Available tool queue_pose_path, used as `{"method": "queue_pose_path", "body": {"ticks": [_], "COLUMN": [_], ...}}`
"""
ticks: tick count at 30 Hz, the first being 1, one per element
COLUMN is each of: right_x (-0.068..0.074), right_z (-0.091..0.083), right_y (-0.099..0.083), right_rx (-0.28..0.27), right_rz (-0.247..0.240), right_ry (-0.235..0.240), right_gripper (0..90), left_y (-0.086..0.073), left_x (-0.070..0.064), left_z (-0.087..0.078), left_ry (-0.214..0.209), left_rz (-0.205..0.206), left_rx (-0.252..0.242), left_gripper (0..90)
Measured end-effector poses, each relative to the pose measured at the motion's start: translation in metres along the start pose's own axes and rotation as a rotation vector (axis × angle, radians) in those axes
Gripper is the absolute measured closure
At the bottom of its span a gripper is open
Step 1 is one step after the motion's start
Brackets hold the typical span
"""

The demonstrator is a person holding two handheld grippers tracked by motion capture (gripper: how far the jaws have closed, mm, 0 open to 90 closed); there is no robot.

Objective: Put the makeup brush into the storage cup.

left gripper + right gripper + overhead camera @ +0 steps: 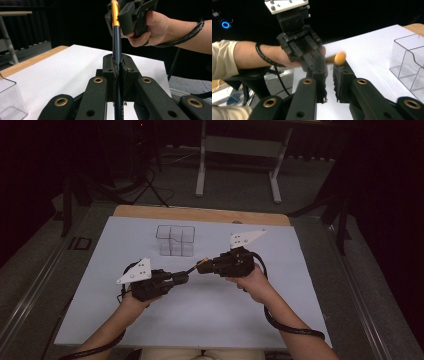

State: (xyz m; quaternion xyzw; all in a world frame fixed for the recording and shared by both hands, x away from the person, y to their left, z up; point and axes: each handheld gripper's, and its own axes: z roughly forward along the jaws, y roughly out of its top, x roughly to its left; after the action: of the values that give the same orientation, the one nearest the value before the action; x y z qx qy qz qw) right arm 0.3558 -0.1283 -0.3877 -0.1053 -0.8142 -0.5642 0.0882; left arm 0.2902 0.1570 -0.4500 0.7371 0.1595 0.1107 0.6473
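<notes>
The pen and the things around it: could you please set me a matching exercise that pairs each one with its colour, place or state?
Things:
1. pen
2. clear box
3. left tongs
4. right tongs

Descriptions:
A. stands on the far part of the white sheet, untouched
B. open, at the orange end
C. dark blue barrel with an orange end
D. shut on the dark barrel

Pairs: 1-C, 2-A, 3-D, 4-B
</notes>
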Motion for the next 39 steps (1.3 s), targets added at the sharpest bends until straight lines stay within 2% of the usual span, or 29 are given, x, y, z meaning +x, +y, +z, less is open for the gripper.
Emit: {"method": "queue_pose_path", "body": {"ticks": [3,9,14,18,21,22,27,29,30,33,34,38,39], "right_x": [0.001,0.000,0.002,0.002,0.002,0.001,0.001,0.001,0.000,0.000,0.001,-0.001,-0.001], "right_z": [0.001,0.003,0.009,0.010,0.011,0.012,0.013,0.014,0.014,0.014,0.014,0.014,0.014], "right_y": [-0.001,0.001,0.005,0.006,0.006,0.006,0.006,0.006,0.007,0.007,0.007,0.005,0.005], "right_rx": [0.017,0.003,0.001,0.000,-0.003,-0.003,0.015,0.027,0.033,0.051,0.069,0.142,0.142], "right_rz": [-0.017,0.031,0.033,0.037,0.045,0.049,0.047,0.048,0.048,0.041,0.032,0.015,0.015], "right_ry": [0.000,0.016,0.031,0.045,0.062,0.079,0.086,0.079,0.076,0.064,0.049,0.019,0.019], "right_gripper": [83.6,79.9,77.4,79.4,81.6,83.1,83.7,83.8,83.8,83.8,83.8,83.8,83.8], "left_y": [-0.001,-0.002,0.000,0.000,-0.002,-0.003,-0.005,-0.005,-0.005,-0.003,-0.001,0.004,0.004], "left_x": [0.001,0.000,-0.002,-0.002,-0.002,-0.003,-0.003,-0.002,-0.002,0.001,0.002,0.001,0.001], "left_z": [-0.001,0.000,0.002,0.002,0.003,0.004,0.005,0.006,0.007,0.009,0.009,0.006,0.006], "left_ry": [-0.005,-0.014,-0.023,-0.034,-0.033,-0.034,-0.038,-0.039,-0.040,-0.062,-0.065,-0.056,-0.056], "left_rz": [0.003,-0.006,0.009,0.008,0.033,0.032,0.025,0.018,-0.001,-0.103,-0.119,-0.107,-0.107], "left_rx": [0.002,-0.018,-0.023,-0.025,-0.018,-0.015,0.003,0.010,0.021,0.048,0.052,0.061,0.061], "left_gripper": [84.7,84.7,84.6,84.5,84.4,84.4,84.4,84.3,84.0,79.5,76.6,72.1,72.1]}}
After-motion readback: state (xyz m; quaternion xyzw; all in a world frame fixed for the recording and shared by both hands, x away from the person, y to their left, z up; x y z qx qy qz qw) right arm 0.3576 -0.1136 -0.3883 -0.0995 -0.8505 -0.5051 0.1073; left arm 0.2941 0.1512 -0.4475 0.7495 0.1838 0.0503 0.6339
